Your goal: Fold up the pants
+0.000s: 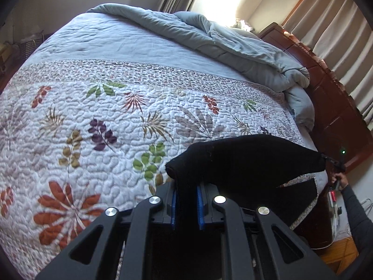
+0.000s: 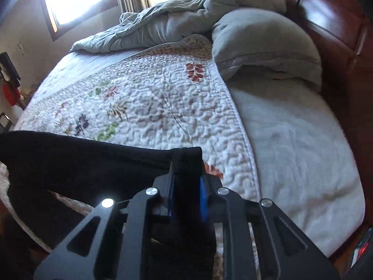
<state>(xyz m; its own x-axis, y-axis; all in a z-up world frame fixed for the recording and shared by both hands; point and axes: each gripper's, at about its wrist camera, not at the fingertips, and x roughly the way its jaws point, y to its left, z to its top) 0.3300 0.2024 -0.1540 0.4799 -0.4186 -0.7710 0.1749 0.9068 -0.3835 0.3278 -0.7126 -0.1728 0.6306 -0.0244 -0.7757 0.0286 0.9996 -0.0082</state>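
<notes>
Black pants point(image 1: 244, 158) hang stretched between my two grippers above the near edge of the bed. My left gripper point(image 1: 186, 207) is shut on one end of the pants, the cloth bunched between its blue pads point(image 1: 200, 210). My right gripper point(image 2: 186, 200) is shut on the other end of the pants point(image 2: 93, 158), which run off to the left in that view. The right gripper also shows far right in the left wrist view point(image 1: 336, 163), held by a hand. The lower part of the pants drops below both grippers, out of sight.
A floral quilted bedspread point(image 1: 116, 121) covers the bed. A crumpled grey duvet point(image 1: 233, 46) lies along the far side. A grey pillow point(image 2: 263, 42) rests by the dark wooden headboard point(image 2: 335, 23). A bare white mattress cover point(image 2: 298, 151) shows at right. Curtains and bright windows stand behind.
</notes>
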